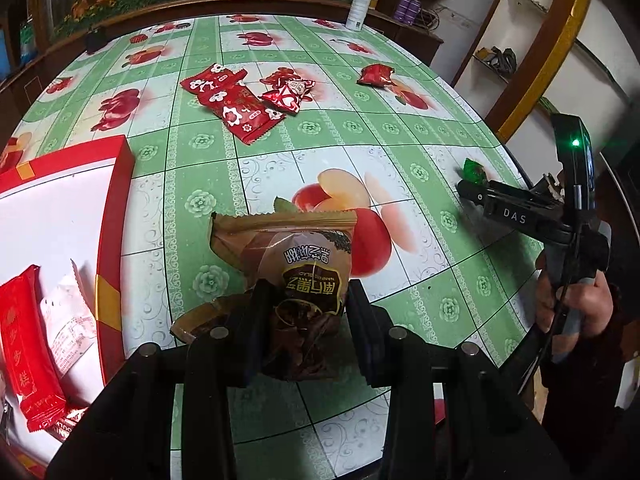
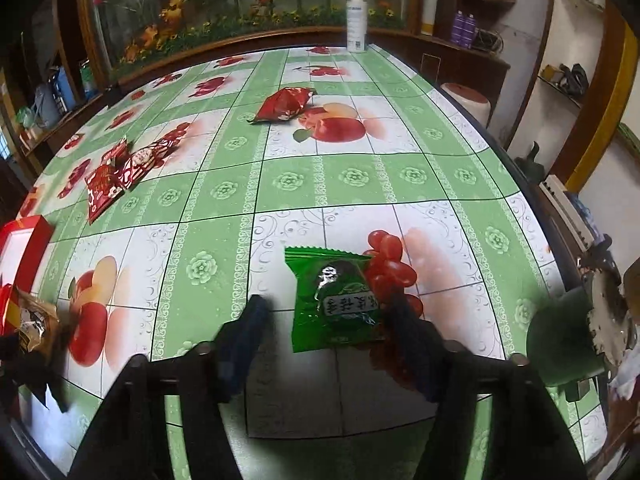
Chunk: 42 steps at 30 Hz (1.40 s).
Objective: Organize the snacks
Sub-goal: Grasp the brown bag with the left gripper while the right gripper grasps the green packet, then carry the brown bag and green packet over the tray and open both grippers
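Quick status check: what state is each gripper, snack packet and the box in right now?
left gripper: shut on brown packet, lifted.
right gripper: open, straddling green packet.
green packet: flat on table, sealed.
red box: open, packets inside.
red packets: loose on table.

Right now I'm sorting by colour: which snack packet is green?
The green packet lying between the right gripper's fingers; the loose ones are red, and the left gripper holds a brown packet.
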### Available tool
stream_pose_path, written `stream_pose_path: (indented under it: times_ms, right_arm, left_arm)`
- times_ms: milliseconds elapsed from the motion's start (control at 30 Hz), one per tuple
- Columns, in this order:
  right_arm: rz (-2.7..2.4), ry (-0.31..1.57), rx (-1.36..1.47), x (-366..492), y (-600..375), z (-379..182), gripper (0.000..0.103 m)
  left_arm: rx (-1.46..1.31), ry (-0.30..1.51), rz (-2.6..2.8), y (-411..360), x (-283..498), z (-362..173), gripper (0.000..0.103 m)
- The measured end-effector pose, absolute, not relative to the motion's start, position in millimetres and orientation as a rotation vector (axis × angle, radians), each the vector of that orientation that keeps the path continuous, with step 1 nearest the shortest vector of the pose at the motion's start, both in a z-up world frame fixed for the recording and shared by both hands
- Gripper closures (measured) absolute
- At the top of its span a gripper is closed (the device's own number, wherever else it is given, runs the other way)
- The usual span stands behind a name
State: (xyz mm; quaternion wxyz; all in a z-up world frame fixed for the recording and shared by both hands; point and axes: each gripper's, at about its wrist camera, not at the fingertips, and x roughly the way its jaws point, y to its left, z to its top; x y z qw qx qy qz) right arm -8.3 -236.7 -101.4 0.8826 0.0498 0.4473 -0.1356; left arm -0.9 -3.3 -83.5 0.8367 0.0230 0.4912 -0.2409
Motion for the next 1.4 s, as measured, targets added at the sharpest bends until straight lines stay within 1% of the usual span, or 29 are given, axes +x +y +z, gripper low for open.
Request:
stream_pose_path:
  times_ms: [33,100,167,267,533,633,867,1100,1400]
  right_arm:
    - [-0.280,0.931,0.101,-8.1,-236.1,-100.7,0.058]
    - [-0.286,0.933,0.104,-7.4,-235.3,-100.0,0.058]
    - [-0.281,0.920,0.121,-8.7,-235.8,-100.1,0.061]
    - [-0.253,0.895,0.183,-12.1,-237.6,-97.9,0.063]
    - [0.012,0.826,0.458,-14.0,-232.9,-99.8,0.064]
    - [0.081,0.761,0.462,-17.3,-224.1,-92.4,0.064]
    - [0.149,0.726,0.411,-19.2,-205.3,-88.7,0.064]
    - [0.163,0.733,0.415,-18.7,-206.9,-90.4,0.064]
    - [0.216,0.693,0.421,-23.5,-208.0,-86.5,0.064]
  left_arm:
    - [0.047,1.040,-0.509,-3.3,-0.8,-83.6,0.068]
    - [0.043,1.039,-0.507,-3.0,-1.0,-83.7,0.068]
    - [0.032,1.039,-0.505,-2.1,-1.3,-83.7,0.068]
    - [0.020,1.036,-0.507,0.2,-1.4,-83.5,0.068]
    - [-0.001,1.020,-0.522,5.9,-3.2,-83.6,0.068]
    - [0.000,1.009,-0.527,6.8,-4.5,-83.9,0.068]
    - [-0.021,0.985,-0.538,8.8,-4.7,-84.3,0.068]
    - [-0.035,0.976,-0.545,11.2,-5.8,-84.7,0.068]
    - [-0.037,0.976,-0.532,13.0,-7.7,-79.3,0.068]
